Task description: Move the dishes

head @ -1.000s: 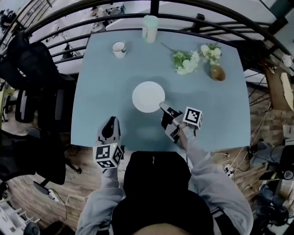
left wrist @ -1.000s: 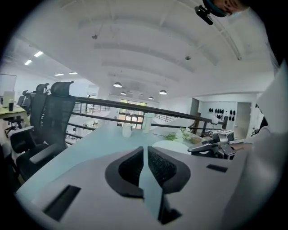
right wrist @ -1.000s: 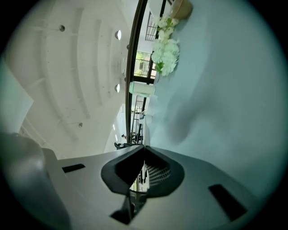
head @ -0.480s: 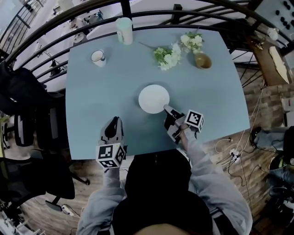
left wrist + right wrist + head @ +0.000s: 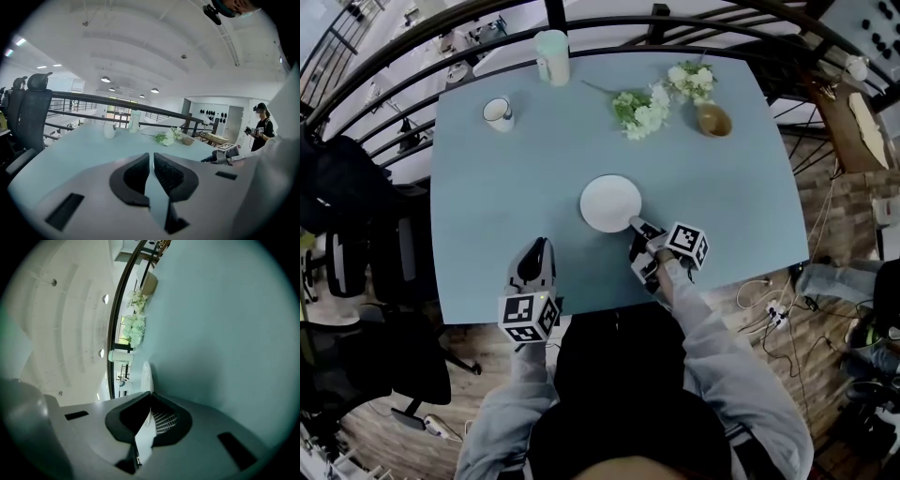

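Note:
A white plate [image 5: 610, 202] lies in the middle of the pale blue table [image 5: 487, 206]. My right gripper [image 5: 635, 225] is at the plate's near right rim, shut on that rim. In the right gripper view the plate [image 5: 146, 376] shows edge-on and runs straight in between the jaws of the right gripper [image 5: 150, 393]. My left gripper [image 5: 534, 246] hovers over the table's near edge, left of the plate and apart from it. The left gripper [image 5: 152, 154] is shut with nothing between its pads.
At the far side stand a white mug [image 5: 498, 113], a tall pale cup [image 5: 552, 57], white flowers [image 5: 642, 111] and a brown bowl [image 5: 713, 120]. A black railing [image 5: 600, 21] runs behind the table, and office chairs [image 5: 356, 234] stand at the left. A person [image 5: 260, 126] stands far right.
The head camera has swung, so the table sits differently in the picture. My right gripper stays at the plate's near right rim throughout. The left gripper has barely shifted.

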`<action>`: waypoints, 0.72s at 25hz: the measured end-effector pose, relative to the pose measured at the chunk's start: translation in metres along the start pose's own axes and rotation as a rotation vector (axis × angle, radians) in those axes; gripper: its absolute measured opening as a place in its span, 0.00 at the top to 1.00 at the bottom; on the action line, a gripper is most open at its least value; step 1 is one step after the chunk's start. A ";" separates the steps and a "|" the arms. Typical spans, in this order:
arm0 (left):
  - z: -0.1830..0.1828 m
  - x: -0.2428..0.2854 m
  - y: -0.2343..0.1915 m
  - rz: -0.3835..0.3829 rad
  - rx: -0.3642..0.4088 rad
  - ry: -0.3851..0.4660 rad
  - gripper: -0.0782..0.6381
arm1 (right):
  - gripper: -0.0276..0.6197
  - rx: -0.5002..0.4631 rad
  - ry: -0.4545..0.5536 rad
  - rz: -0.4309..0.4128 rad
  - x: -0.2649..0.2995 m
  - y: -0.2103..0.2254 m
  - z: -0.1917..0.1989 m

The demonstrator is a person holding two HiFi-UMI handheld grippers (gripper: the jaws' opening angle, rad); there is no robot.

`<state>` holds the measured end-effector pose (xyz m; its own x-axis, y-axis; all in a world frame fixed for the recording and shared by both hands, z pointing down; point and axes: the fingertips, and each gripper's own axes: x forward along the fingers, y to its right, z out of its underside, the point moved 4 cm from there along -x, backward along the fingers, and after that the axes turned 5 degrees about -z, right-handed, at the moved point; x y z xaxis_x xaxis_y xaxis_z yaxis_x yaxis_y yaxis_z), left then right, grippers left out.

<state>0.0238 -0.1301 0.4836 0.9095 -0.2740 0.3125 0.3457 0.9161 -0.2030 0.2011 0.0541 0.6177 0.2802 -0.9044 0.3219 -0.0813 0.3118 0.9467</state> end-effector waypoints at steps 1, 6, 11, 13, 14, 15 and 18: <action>0.001 -0.001 0.000 -0.002 0.000 -0.004 0.83 | 0.93 -0.002 0.005 0.015 0.000 0.001 0.000; 0.002 -0.003 -0.002 -0.013 0.001 -0.002 0.83 | 0.92 -0.007 0.017 0.105 0.001 0.007 0.003; 0.002 -0.006 -0.001 -0.010 0.005 -0.003 0.83 | 0.91 0.020 0.036 0.137 0.000 0.012 0.003; 0.003 -0.007 0.000 -0.005 0.008 -0.016 0.83 | 0.91 0.038 0.045 0.133 0.000 0.013 0.001; 0.003 -0.007 0.000 -0.005 0.010 -0.017 0.83 | 0.89 0.038 0.047 0.130 0.001 0.012 0.000; 0.003 -0.007 0.000 -0.006 0.012 -0.011 0.83 | 0.85 0.030 0.047 0.124 0.002 0.009 0.000; 0.002 -0.006 0.000 -0.007 0.014 0.001 0.83 | 0.67 0.018 0.047 0.097 0.005 -0.001 -0.001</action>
<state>0.0179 -0.1274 0.4838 0.9074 -0.2808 0.3127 0.3490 0.9181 -0.1881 0.2039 0.0497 0.6184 0.3148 -0.8555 0.4111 -0.1273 0.3912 0.9115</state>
